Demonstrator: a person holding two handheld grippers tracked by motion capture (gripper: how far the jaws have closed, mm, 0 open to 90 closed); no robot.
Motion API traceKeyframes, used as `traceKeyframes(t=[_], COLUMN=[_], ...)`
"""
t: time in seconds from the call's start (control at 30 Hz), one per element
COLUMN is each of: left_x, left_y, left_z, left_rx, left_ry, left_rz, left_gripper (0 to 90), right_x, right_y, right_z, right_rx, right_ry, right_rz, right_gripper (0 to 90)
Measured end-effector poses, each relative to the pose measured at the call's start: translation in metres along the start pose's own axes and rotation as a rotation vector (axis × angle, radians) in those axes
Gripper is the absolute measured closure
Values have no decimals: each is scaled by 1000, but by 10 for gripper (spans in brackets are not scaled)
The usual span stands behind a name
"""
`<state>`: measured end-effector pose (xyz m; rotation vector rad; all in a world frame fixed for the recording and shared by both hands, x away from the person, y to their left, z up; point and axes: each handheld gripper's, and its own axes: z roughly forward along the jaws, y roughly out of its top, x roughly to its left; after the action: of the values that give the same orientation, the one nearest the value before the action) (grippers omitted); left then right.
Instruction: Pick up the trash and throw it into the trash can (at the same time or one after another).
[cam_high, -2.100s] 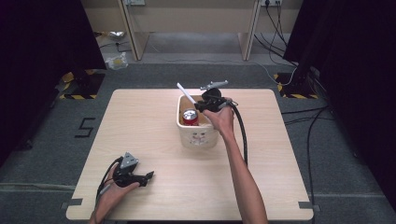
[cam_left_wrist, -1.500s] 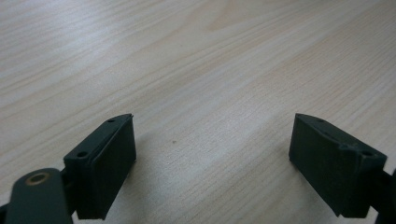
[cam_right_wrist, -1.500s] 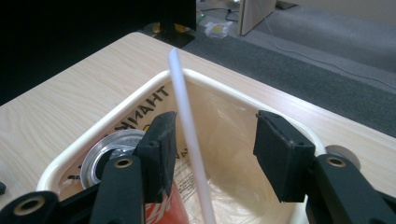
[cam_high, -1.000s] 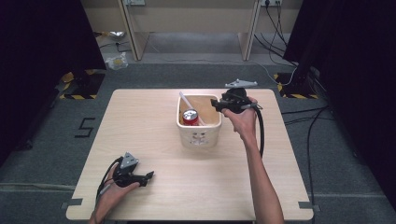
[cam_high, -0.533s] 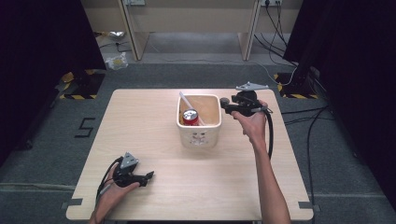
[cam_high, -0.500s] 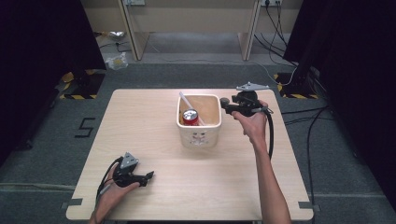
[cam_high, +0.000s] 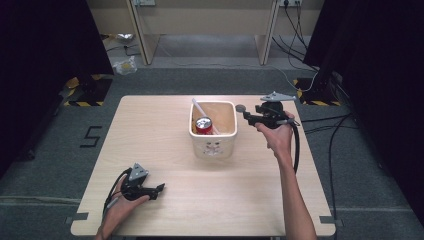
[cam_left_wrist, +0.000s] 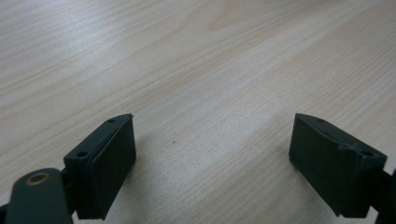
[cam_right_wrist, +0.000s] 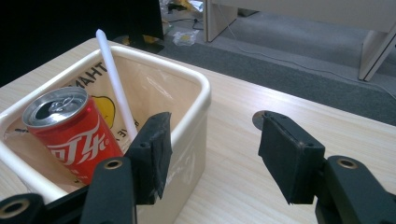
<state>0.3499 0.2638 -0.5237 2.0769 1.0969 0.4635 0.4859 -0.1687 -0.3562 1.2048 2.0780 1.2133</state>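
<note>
The right gripper (cam_high: 250, 114) hangs just beside the near-right wall of the cream tub (cam_high: 230, 131), its jaws spread wide with nothing between them. In the right gripper view the tub (cam_right_wrist: 196, 116) sits to the left of the jaws, its rim passing just behind the left jaw. Inside it stands a red soda can (cam_right_wrist: 70, 126), upright and left of the left jaw, with a white stick (cam_right_wrist: 116, 88) leaning past it toward the far corner. A small grey disc (cam_right_wrist: 258, 119) lies on the wooden surface (cam_right_wrist: 243, 163), just beyond the right jaw.

The left gripper (cam_high: 156, 189) rests low on the surface (cam_high: 165, 145), well apart from the tub; its own view shows both jaws open over bare wood (cam_left_wrist: 201, 79), holding nothing.

The work in hand looks like the right gripper dealing with the tub's contents, most likely the can (cam_high: 203, 124). To do it well, the jaws should rise above the rim first, then travel left until the can sits midway between them, so the wall is not clipped. Come down straight, keeping clear of the stick (cam_high: 200, 110), which could tip against a jaw. Close on the can's body below its top edge, squarely, since a round can may slip or dent under an off-centre squeeze. The left gripper could steady the tub if it slides.
</note>
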Motion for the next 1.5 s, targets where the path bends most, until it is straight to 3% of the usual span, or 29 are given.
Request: traceKeyframes(t=[0.7,1.5], left_x=[0,0], left_y=[0,0], left_z=[0,0], left_rx=[-1,-1], left_ry=[2,2], left_rz=[-2,-2], left_gripper=[139,139], right_x=[-6,-10], right_y=[-27,-72], right_z=[-19,-28], right_rx=[-5,-2], right_ry=[-35,-46], right_rz=[4,16], right_gripper=[287,285])
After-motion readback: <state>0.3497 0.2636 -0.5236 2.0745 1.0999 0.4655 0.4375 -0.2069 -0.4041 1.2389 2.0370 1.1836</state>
